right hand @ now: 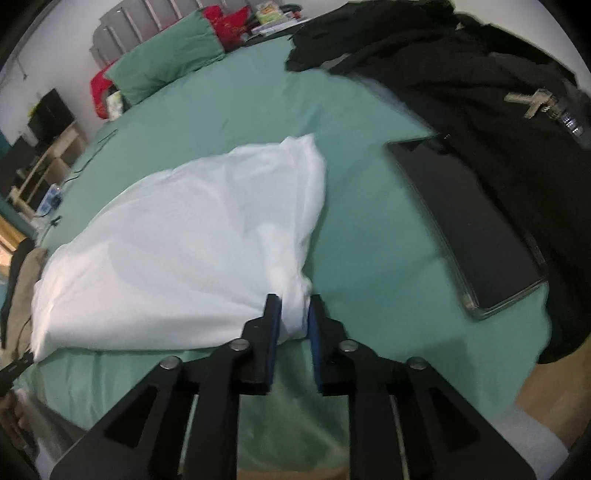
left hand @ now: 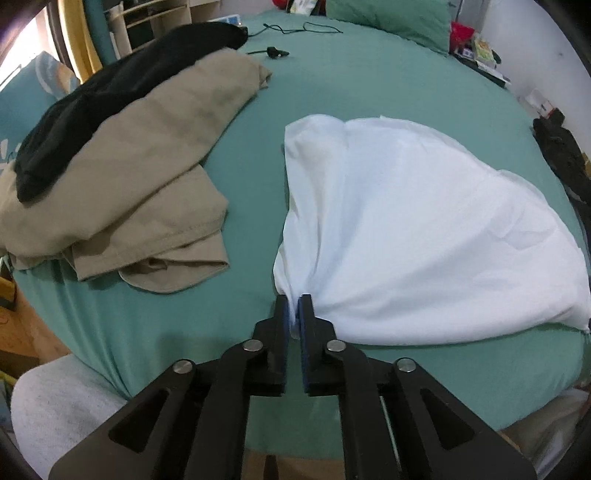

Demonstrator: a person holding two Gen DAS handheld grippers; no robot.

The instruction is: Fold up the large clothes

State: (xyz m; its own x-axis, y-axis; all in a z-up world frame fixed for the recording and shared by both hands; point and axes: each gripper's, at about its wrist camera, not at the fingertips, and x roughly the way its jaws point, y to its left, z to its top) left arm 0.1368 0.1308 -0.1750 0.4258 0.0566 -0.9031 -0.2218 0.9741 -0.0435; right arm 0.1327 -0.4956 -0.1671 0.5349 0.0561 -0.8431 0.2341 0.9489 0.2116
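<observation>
A white garment (left hand: 424, 229) lies folded on the teal bed sheet (left hand: 258, 166). Its near left corner runs in between the pads of my left gripper (left hand: 293, 308). The jaws stand a narrow gap apart and the thin fabric sits loosely between them. In the right wrist view the white garment (right hand: 177, 251) spreads to the left. Its near right corner is bunched between the blue pads of my right gripper (right hand: 294, 314), whose jaws are slightly apart, with bare sheet showing in the lower part of the gap.
A beige garment (left hand: 140, 177) under a black one (left hand: 110, 96) lies left of the white one. A dark tablet (right hand: 476, 229) and a black coat (right hand: 498, 92) with keys (right hand: 535, 103) lie at the right. Pillows (right hand: 166, 66) and a cable (left hand: 295, 27) are at the far end.
</observation>
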